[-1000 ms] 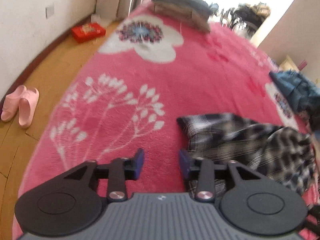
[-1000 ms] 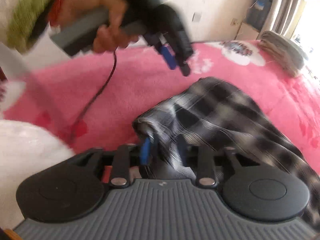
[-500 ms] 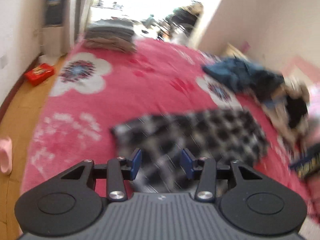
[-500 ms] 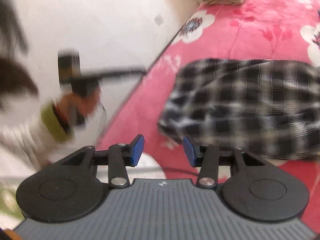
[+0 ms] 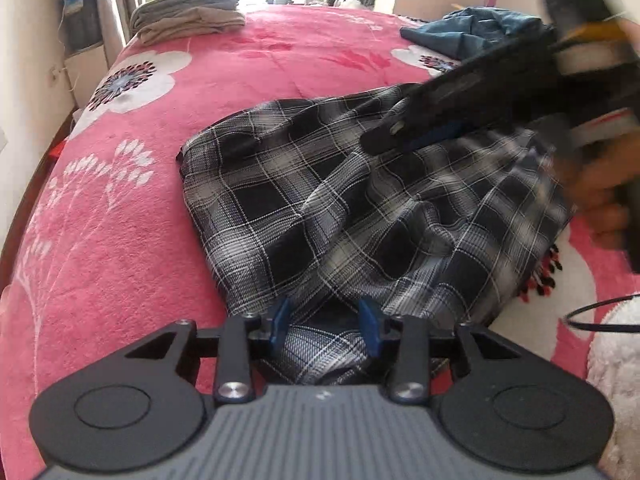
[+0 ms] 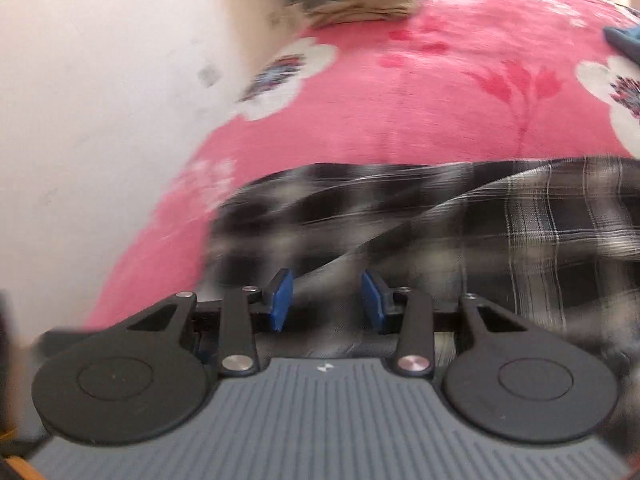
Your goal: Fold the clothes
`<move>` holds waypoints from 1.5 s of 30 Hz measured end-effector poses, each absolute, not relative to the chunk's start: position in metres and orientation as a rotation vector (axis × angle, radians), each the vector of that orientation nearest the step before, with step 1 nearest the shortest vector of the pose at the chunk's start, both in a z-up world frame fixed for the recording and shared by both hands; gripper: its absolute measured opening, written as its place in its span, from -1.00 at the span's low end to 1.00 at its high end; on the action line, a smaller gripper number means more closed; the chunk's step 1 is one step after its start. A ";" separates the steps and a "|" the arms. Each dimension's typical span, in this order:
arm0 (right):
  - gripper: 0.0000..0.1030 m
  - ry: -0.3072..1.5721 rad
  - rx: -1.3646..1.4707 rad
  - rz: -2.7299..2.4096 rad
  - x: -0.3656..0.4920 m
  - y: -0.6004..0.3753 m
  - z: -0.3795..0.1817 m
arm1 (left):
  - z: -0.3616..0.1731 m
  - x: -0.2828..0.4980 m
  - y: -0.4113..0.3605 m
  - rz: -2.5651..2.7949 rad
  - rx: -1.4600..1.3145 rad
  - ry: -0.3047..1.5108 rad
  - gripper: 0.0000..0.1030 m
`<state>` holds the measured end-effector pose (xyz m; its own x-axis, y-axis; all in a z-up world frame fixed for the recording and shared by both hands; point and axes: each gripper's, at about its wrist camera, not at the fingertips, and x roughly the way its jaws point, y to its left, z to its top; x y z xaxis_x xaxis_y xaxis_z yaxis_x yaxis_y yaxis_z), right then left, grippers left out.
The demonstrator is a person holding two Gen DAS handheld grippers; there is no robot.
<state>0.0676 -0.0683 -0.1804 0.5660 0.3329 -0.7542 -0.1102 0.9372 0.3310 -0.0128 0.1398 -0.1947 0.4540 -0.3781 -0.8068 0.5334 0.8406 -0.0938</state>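
Left wrist view: fleecy pink floral blanket (image 5: 120,208) covers bed, pale wall alongside. Rumpled woven plaid garment (image 5: 340,208) at bed's near edge. Left gripper (image 5: 325,326) fingers spread, plaid fold between. Right gripper (image 6: 328,300) just closing, pads apart over blurred plaid. Folded stack (image 5: 188,14) at far end.

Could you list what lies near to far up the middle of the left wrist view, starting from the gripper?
Left gripper → plaid garment → bare pink floral blanket → folded grey and beige stack at the far left end.
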 end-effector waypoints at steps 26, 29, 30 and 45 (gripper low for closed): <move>-0.38 0.858 0.498 0.087 0.039 -0.142 -0.174 | -0.171 0.047 0.168 -0.542 -0.094 0.863 -0.03; -0.38 0.850 0.524 0.009 0.030 -0.167 -0.175 | -0.187 0.081 0.152 -0.476 -0.078 0.909 -0.04; -0.38 0.851 0.540 -0.014 0.028 -0.174 -0.178 | -0.192 0.092 0.147 -0.454 -0.073 0.924 -0.04; -0.37 0.755 0.592 -0.103 -0.004 -0.220 -0.183 | -0.200 0.125 0.134 -0.370 -0.037 0.886 0.09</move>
